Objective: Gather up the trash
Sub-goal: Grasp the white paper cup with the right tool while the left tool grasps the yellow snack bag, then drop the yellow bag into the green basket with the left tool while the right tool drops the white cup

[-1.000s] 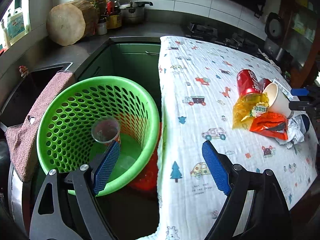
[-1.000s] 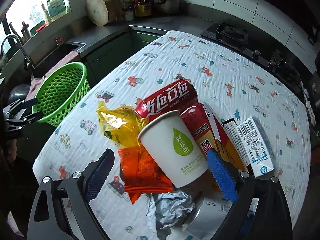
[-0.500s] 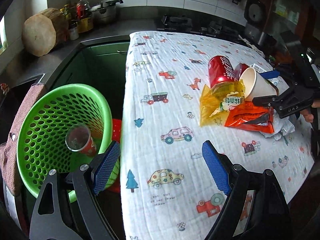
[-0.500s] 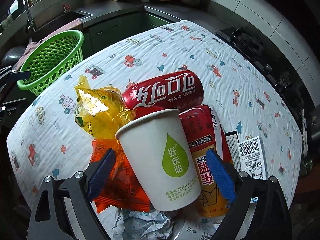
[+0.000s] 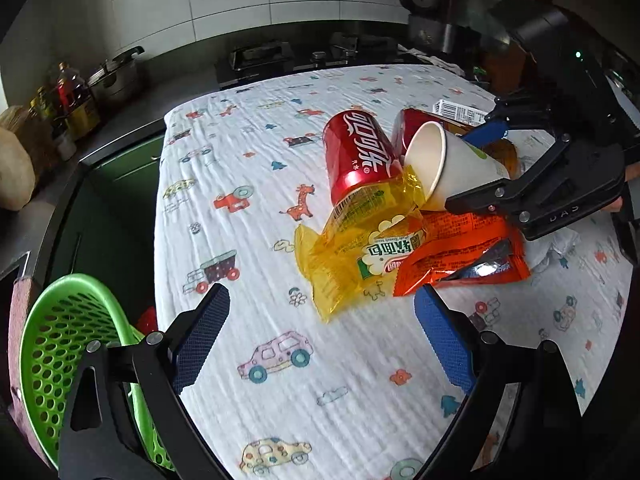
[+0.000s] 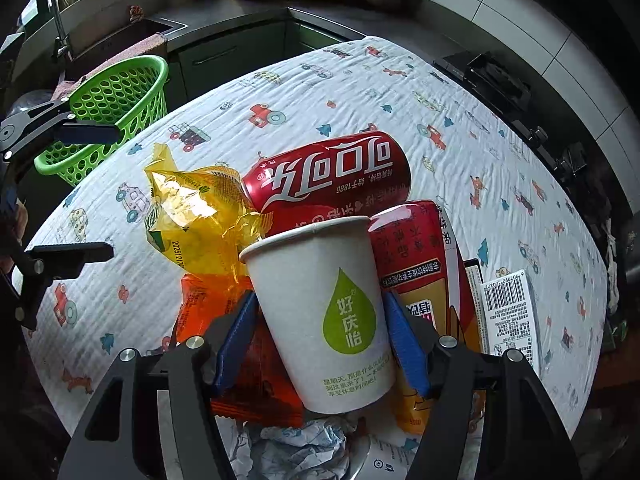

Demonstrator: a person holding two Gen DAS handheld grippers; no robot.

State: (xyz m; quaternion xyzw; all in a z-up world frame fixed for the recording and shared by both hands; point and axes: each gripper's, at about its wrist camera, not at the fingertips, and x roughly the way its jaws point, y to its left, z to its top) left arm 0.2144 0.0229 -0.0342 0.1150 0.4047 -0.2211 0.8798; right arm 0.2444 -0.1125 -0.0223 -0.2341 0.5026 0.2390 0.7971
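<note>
A white paper cup (image 6: 324,312) lies on its side in a trash pile on the table. My right gripper (image 6: 320,336) is shut on the cup, a blue pad on each side; it also shows in the left wrist view (image 5: 480,164) around the cup (image 5: 448,168). Beside the cup lie a red cola can (image 5: 360,156), a yellow wrapper (image 5: 360,244) and an orange wrapper (image 5: 460,252). My left gripper (image 5: 320,340) is open and empty above the cloth, short of the yellow wrapper. The green basket (image 5: 52,356) sits low at the left.
A second red can (image 6: 416,256), a white carton (image 6: 508,312) and crumpled paper (image 6: 296,448) lie by the cup. The table has a cartoon-print cloth (image 5: 248,208). A sink (image 6: 120,36) and a counter with pots stand behind the basket (image 6: 116,104).
My right gripper has closed its pads onto the paper cup. My left gripper has swung from over the basket to over the table, toward the wrappers.
</note>
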